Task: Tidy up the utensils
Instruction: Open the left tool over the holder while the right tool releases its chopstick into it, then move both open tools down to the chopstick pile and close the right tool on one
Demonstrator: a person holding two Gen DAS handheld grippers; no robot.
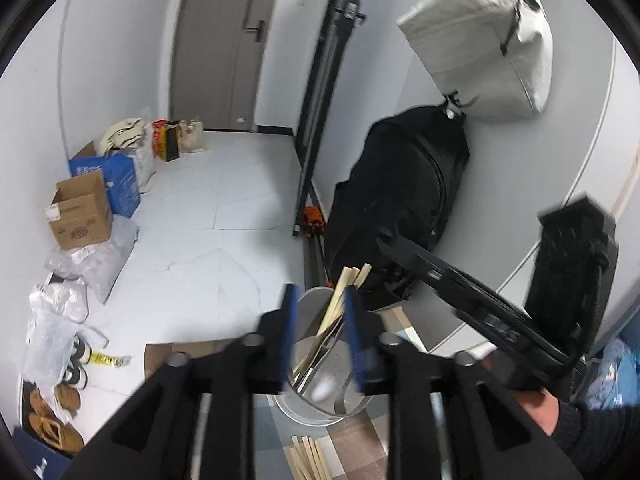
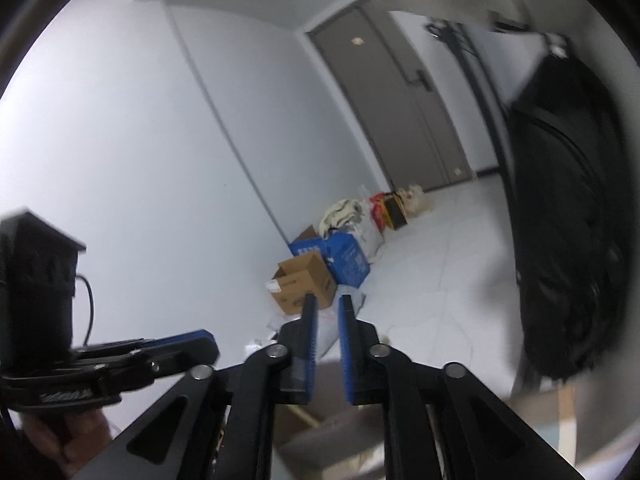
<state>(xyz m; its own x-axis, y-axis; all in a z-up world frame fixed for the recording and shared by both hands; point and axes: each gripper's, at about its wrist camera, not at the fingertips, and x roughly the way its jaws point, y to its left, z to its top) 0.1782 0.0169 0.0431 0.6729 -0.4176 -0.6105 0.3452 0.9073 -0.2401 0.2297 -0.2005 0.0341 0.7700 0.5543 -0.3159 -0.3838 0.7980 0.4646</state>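
Observation:
In the left wrist view my left gripper [image 1: 320, 300] is shut on a round metal utensil holder [image 1: 320, 384], its blue pads pressing the sides, and the holder is tilted toward the camera. Several wooden chopsticks [image 1: 340, 304] and a white-tipped utensil [image 1: 324, 388] stand in the holder. More wooden chopsticks [image 1: 310, 456] lie on the patterned mat [image 1: 352, 444] below it. My right gripper [image 2: 328, 308] is narrowly open and empty, raised and pointing at the room. It also shows in the left wrist view [image 1: 500, 304] at the right.
A black bag [image 1: 400, 200] and a white bag [image 1: 480, 44] hang on the right wall. Cardboard boxes [image 1: 80, 212], a blue box [image 1: 116, 184] and plastic bags [image 1: 96, 256] line the left wall. A grey door [image 1: 224, 40] is at the back.

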